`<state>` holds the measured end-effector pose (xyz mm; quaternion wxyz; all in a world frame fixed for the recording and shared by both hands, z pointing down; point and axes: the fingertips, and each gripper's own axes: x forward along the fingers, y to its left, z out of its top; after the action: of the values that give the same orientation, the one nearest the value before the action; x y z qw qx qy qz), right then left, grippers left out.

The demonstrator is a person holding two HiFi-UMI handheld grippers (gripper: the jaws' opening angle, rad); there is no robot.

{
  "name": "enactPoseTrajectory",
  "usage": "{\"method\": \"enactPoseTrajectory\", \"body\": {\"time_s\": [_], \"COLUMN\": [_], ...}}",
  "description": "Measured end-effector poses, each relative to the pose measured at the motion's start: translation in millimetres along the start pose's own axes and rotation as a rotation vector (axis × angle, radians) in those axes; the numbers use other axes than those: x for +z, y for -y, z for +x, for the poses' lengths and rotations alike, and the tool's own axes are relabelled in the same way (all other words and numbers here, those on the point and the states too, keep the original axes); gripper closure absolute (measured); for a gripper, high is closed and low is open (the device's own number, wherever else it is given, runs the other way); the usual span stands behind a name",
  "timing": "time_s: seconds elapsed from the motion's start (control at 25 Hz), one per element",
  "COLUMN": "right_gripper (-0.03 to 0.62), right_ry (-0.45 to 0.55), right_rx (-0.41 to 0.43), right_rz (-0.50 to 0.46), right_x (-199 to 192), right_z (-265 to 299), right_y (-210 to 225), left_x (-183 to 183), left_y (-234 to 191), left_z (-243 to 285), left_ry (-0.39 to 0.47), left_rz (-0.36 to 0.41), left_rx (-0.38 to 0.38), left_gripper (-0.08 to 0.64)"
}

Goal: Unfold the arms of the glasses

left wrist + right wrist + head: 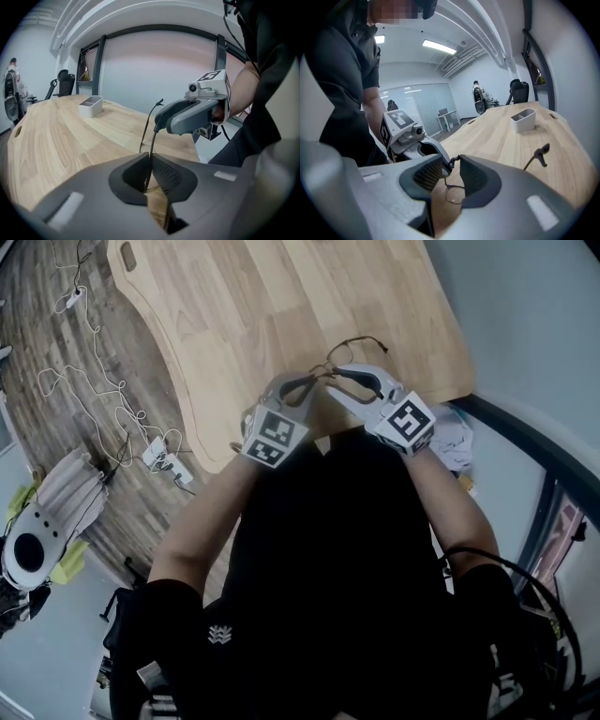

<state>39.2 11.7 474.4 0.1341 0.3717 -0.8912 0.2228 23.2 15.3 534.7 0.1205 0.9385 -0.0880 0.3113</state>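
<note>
The thin wire-framed glasses (349, 351) hang in the air over the front edge of the wooden table (281, 296), held between both grippers. My left gripper (151, 161) is shut on one dark arm (153, 138), which runs up from its jaws. My right gripper (451, 164) is shut on the glasses at the hinge, with a lens (453, 193) hanging below its jaws. The other arm (540, 153) sticks out to the right with its tip free. In the head view the left gripper (307, 388) and right gripper (337, 379) meet tip to tip.
A small white container (91, 106) stands further along the table. Office chairs (65, 82) are at the table's far end. White cables and a power strip (161, 456) lie on the wooden floor to the left. The person's dark torso fills the lower head view.
</note>
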Motion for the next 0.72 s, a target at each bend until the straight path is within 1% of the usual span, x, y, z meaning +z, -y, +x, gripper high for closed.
{"method": "enactPoseTrajectory", "body": {"time_s": [0.16, 0.28, 0.36, 0.44, 0.6, 0.72], "right_gripper": [0.486, 0.486, 0.486, 0.486, 0.486, 0.486], "right_ry": [0.003, -0.005, -0.002, 0.000, -0.004, -0.016], "right_rx": [-0.004, -0.010, -0.005, 0.000, 0.008, 0.006], "right_rz": [-0.011, -0.020, -0.014, -0.016, -0.042, -0.053], "right_x": [3.3, 1.8, -1.7, -5.4, -4.8, 2.5], "right_z": [0.2, 1.0, 1.6, 2.5, 2.9, 4.4], "right_y": [-6.8, -8.2, -10.9, -14.6, -24.1, -33.3], "left_x": [-1.2, 0.7, 1.4, -0.4, -2.6, -6.5], "left_y": [0.8, 4.8, 8.8, 12.7, 18.4, 17.4], "left_z": [-5.0, -9.5, -13.5, -19.2, -35.0, -51.9], "left_ry": [0.004, 0.010, 0.024, 0.034, 0.065, 0.086], "left_rz": [0.003, 0.005, 0.002, 0.000, -0.008, -0.029], "left_rx": [0.011, 0.010, -0.001, -0.011, -0.007, 0.016], "left_gripper": [0.534, 0.493, 0.449, 0.426, 0.422, 0.422]}}
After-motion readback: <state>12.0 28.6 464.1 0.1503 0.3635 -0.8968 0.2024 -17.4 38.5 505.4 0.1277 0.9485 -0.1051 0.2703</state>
